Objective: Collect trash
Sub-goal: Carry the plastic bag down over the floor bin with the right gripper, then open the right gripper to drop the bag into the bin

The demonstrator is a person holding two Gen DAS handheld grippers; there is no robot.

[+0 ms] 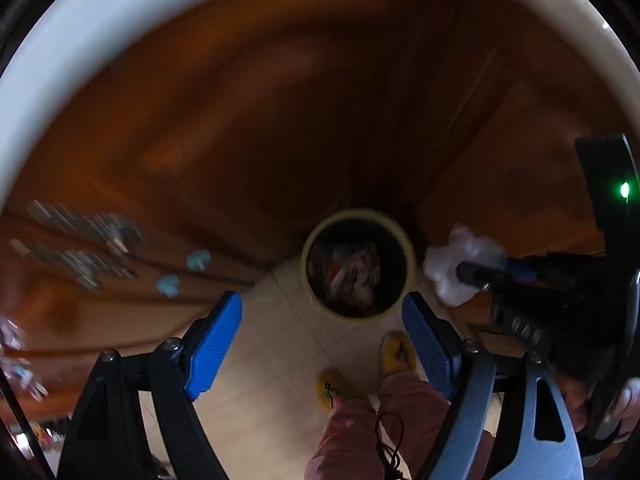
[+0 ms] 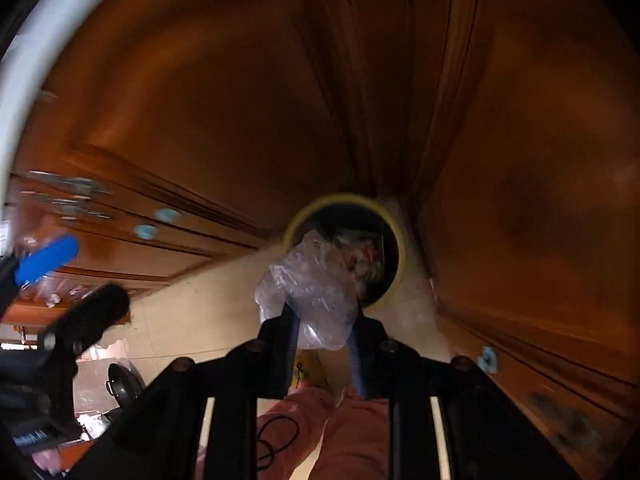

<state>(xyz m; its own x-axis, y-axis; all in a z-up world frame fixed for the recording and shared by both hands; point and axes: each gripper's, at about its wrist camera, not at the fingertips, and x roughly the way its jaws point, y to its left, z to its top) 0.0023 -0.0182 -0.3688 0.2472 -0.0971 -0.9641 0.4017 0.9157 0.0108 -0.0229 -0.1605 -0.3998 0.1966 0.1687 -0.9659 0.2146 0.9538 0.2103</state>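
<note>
Wooden cabinet fronts (image 2: 200, 100) wrap around both views, blurred, with a pale tiled floor (image 1: 264, 340) below. Right gripper (image 2: 326, 320) first: its jaws are clamped tight on a crumpled clear plastic wrapper (image 2: 312, 288), which bulges out past the tips and hangs just at the near rim of the waste bin (image 2: 394, 240). That round, yellow-rimmed bin stands on the floor against the cabinets, already holding a heap of crumpled rubbish. Over to the left gripper (image 1: 322, 320): blue pads (image 1: 212, 352) spread wide, nothing between them, pointing steeply down with the bin's mouth framed right between the fingertips. From this side the wrapper shows as a white wad at the bin's right edge, pinched in the other tool. Further down, two yellow slippers (image 1: 398, 350) and pink trouser legs (image 1: 360, 432) stand on the tiles just short of the bin.
</note>
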